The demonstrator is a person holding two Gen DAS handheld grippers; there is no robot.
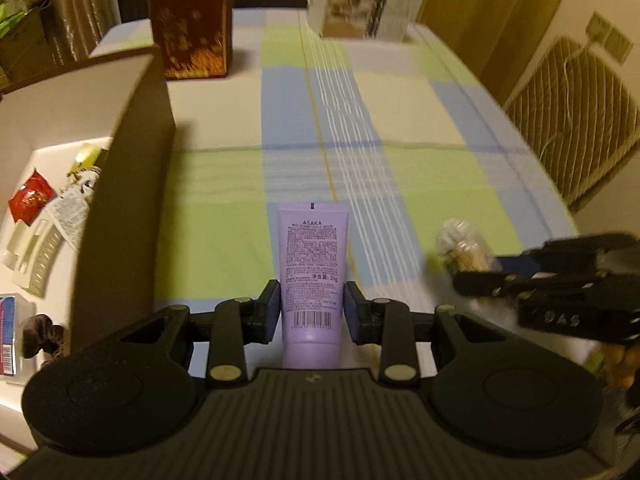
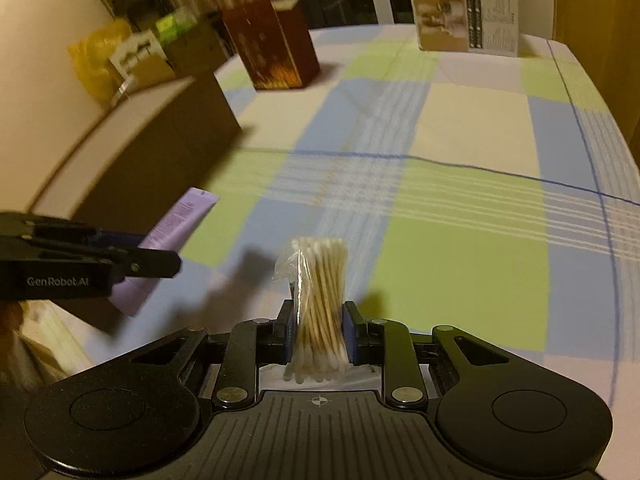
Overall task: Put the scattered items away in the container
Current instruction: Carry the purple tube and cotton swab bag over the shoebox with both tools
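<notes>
My left gripper (image 1: 312,312) is shut on a purple tube (image 1: 313,264) with small print and a barcode, held above the checked tablecloth. The same tube (image 2: 176,224) shows in the right wrist view, sticking out of the left gripper (image 2: 160,256) at the left. My right gripper (image 2: 318,334) is shut on a bag of cotton swabs (image 2: 320,284) with wooden sticks. In the left wrist view the swab bag (image 1: 466,250) and right gripper (image 1: 476,280) sit at the right. The open cardboard container (image 1: 120,184) stands to the left, its wall close beside the tube.
Inside the container lie a red packet (image 1: 30,200), a white comb-like item (image 1: 38,258) and other small things. A dark red box (image 1: 190,24) and a white printed box (image 1: 360,2) stand at the table's far end. A chair back (image 1: 576,116) is on the right.
</notes>
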